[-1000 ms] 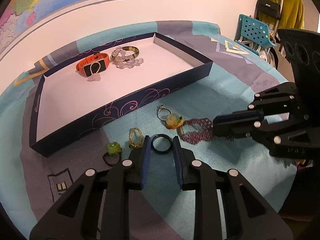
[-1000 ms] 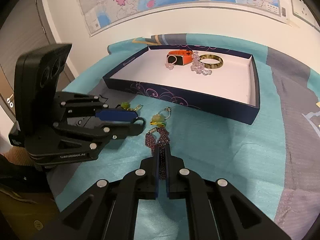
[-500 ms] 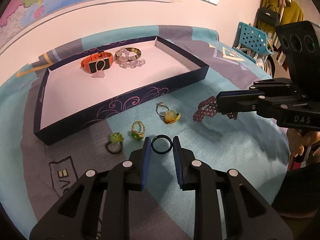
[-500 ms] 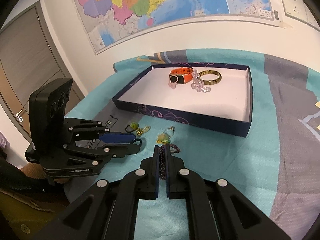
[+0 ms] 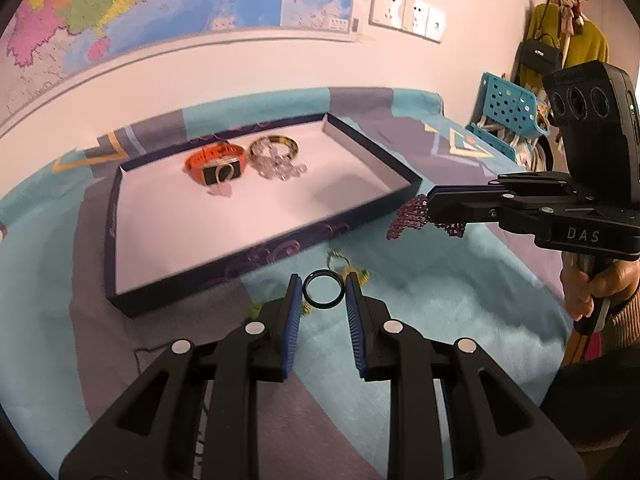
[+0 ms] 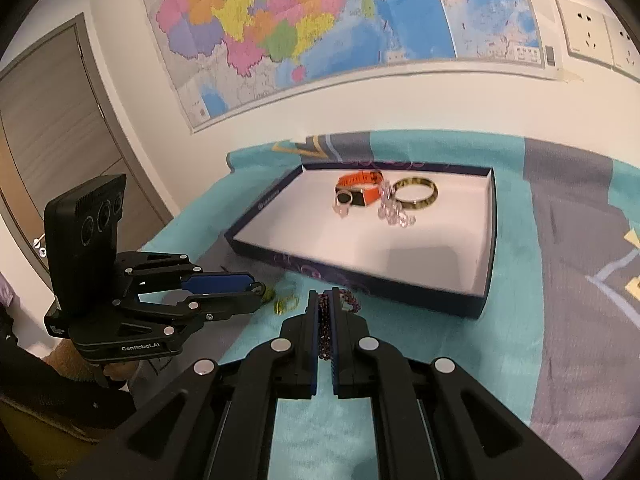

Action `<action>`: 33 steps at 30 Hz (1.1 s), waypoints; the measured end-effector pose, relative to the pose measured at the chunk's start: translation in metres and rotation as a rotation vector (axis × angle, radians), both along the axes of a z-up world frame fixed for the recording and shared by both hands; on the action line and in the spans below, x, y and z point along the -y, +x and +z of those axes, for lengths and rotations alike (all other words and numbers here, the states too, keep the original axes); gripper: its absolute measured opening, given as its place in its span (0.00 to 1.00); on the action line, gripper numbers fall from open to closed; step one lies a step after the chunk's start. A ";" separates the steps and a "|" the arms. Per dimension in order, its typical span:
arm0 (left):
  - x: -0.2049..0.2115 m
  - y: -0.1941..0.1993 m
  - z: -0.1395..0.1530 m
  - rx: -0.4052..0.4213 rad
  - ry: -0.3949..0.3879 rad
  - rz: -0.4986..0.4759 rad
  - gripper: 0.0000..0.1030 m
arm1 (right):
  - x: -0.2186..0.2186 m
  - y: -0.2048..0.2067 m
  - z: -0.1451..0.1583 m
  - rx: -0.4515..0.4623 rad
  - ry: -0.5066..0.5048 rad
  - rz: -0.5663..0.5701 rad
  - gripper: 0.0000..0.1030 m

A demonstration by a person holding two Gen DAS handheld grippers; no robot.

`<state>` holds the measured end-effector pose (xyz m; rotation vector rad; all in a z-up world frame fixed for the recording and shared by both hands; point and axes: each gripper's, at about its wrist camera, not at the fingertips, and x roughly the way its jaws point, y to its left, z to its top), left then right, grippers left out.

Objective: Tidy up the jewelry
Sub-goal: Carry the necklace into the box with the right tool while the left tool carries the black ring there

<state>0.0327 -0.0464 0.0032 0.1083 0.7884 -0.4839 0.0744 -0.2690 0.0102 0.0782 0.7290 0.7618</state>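
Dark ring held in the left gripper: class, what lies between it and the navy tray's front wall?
A green-and-gold charm ring lies there on the cloth, per the left wrist view.

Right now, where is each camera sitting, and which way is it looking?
Left wrist: rides the left tool, looking across the cloth to the tray; a dark ring sits between its fingers, the person's hand at right.
Right wrist: rides the right tool, shut on the purple beaded bracelet, facing the tray and map.
Both show the tray, the orange watch and the other tool.
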 end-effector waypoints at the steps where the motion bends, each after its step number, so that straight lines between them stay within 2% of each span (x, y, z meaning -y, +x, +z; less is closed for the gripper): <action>1: -0.001 0.002 0.002 0.005 0.000 0.006 0.22 | -0.001 0.002 0.002 0.005 0.002 0.000 0.03; 19: -0.013 0.038 0.018 0.051 0.001 0.073 0.22 | -0.015 0.043 0.022 0.071 -0.026 0.003 0.03; 33: -0.014 0.073 0.013 0.026 0.009 0.098 0.22 | -0.033 0.079 0.019 0.054 -0.049 0.006 0.03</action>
